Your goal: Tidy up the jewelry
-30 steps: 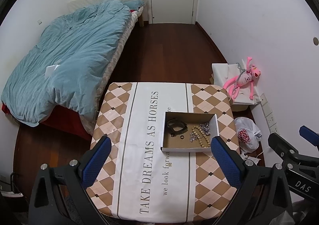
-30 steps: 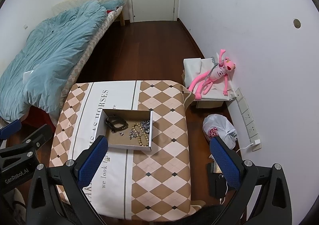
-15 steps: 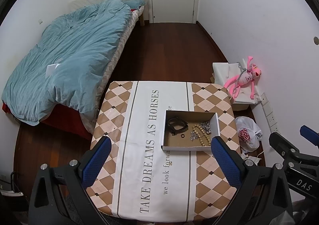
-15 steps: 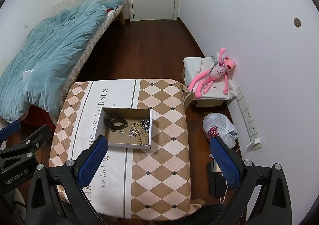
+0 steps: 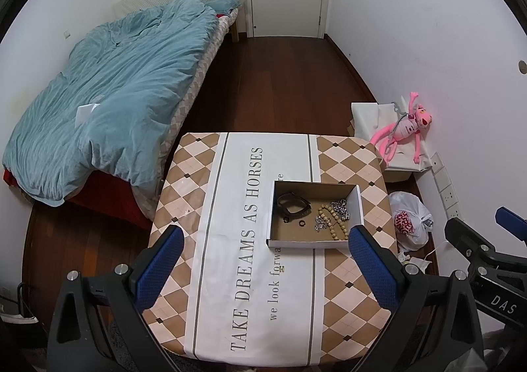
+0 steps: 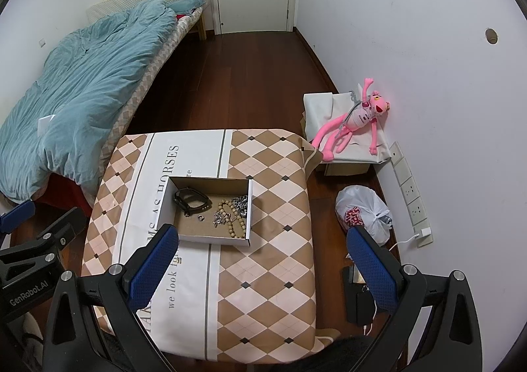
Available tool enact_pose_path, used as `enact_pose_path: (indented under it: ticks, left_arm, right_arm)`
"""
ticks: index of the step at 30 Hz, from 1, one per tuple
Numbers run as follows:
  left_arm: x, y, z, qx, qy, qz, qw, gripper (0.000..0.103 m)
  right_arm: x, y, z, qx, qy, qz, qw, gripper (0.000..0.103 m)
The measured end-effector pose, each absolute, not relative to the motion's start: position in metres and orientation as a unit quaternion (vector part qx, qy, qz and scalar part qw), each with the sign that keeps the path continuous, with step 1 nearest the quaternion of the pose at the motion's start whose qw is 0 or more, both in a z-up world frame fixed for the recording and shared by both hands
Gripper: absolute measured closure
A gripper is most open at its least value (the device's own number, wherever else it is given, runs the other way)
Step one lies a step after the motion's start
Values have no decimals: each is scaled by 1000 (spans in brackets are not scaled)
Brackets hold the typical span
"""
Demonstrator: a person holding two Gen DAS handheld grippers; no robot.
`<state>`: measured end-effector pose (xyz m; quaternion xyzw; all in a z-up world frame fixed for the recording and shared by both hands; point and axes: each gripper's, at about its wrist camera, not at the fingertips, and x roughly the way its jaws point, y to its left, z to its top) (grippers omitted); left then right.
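A shallow cardboard box (image 5: pixel 315 243) (image 6: pixel 212 239) sits on the table. Inside lie a black bracelet (image 5: pixel 292 204) (image 6: pixel 192 199), a small ring (image 5: pixel 301 223) (image 6: pixel 200 217), a wooden bead string (image 5: pixel 334 224) (image 6: pixel 234 219) and a silver chain (image 5: pixel 341 207) (image 6: pixel 242 202). My left gripper (image 5: pixel 265 265) is open and empty, held high above the table's near side. My right gripper (image 6: pixel 263 265) is open and empty, high above the table's right part. Each gripper shows at the edge of the other's view.
The table (image 5: pixel 230 273) wears a checked cloth with lettering. A bed with a blue duvet (image 5: pixel 115 92) is to the left. A pink plush toy (image 6: pixel 355 118) on a white box and a plastic bag (image 6: pixel 364 212) lie by the right wall.
Both views have shifted very slightly; the box sits marginally lower in the right wrist view. Both grippers stay open and empty.
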<state>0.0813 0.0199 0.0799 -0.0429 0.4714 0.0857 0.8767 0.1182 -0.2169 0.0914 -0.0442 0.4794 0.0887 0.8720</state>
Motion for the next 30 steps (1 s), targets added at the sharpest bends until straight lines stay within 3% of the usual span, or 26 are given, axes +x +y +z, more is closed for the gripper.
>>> enact_pose_path:
  ticks: [30]
  left_arm:
    - [80, 17, 81, -43, 466, 87, 879, 1]
  right_arm:
    - [114, -216, 90, -45, 478, 88, 873, 0]
